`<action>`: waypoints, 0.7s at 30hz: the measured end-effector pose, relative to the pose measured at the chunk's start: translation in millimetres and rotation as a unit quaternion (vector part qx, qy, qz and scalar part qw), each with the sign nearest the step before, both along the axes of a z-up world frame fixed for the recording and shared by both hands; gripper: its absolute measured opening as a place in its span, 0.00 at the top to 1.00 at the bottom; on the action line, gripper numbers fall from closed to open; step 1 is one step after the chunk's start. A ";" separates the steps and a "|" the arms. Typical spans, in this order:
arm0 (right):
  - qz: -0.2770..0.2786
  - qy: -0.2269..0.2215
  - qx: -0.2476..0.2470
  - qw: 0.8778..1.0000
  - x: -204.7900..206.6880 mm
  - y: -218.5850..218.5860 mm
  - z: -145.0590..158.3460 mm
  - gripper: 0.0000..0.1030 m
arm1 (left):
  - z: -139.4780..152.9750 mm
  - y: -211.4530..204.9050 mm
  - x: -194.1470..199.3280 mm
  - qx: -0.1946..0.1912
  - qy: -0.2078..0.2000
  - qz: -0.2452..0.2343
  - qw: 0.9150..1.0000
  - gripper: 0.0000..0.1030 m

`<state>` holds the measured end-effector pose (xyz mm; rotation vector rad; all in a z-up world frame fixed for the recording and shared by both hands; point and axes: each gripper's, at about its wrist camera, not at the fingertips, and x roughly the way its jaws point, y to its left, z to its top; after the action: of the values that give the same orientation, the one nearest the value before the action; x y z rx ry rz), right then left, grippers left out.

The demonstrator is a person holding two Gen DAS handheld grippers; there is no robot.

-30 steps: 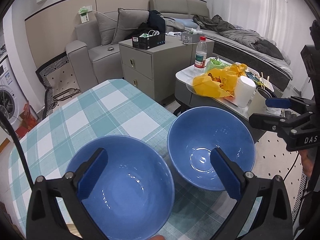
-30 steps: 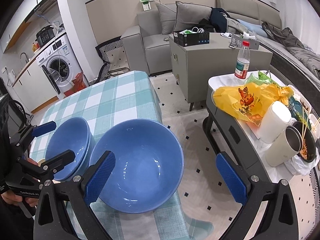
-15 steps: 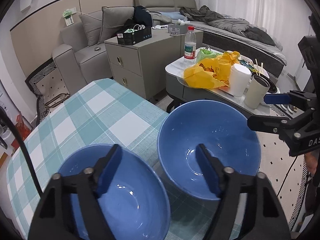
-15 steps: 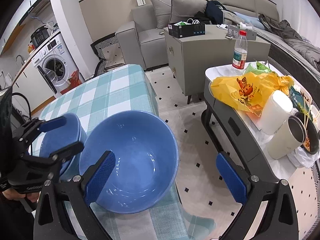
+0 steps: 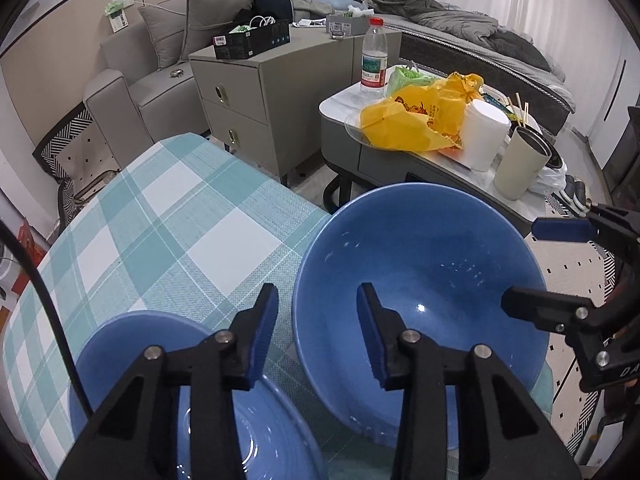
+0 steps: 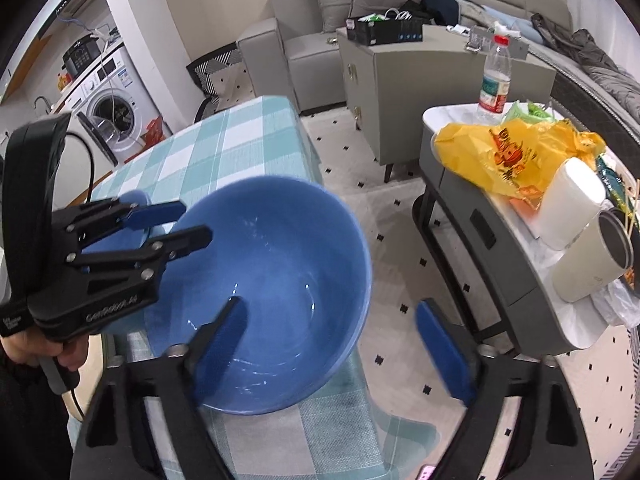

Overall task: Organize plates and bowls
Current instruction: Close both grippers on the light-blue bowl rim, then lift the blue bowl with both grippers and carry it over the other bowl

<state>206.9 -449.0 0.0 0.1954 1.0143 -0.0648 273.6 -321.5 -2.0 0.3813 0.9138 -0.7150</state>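
Two blue bowls sit on the teal checked tablecloth. The larger bowl stands at the table's right edge. The smaller bowl is to its left. My left gripper is partly closed, its fingers straddling the larger bowl's left rim, not clamped on it. It also shows in the right wrist view. My right gripper is open, straddling the larger bowl's right rim, one finger inside and one outside. It also shows in the left wrist view.
A low grey side table at the right holds a yellow bag, a water bottle, a white cup and a beige tumbler. A grey cabinet, sofa and washing machine stand behind.
My left gripper has narrowed a lot and shifted right, from spanning both bowls to straddling the larger bowl's left rim. My right gripper has narrowed and closed in on that bowl's right rim.
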 end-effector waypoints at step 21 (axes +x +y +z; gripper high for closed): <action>0.014 0.014 0.001 1.000 0.9 1.6 -11.8 0.38 | -6.0 -11.6 -3.9 0.028 0.006 -0.016 0.999 0.74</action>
<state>207.8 -447.5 -11.7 0.1821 1.0451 -0.0405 269.6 -333.2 -8.0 0.4427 0.9432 -0.7221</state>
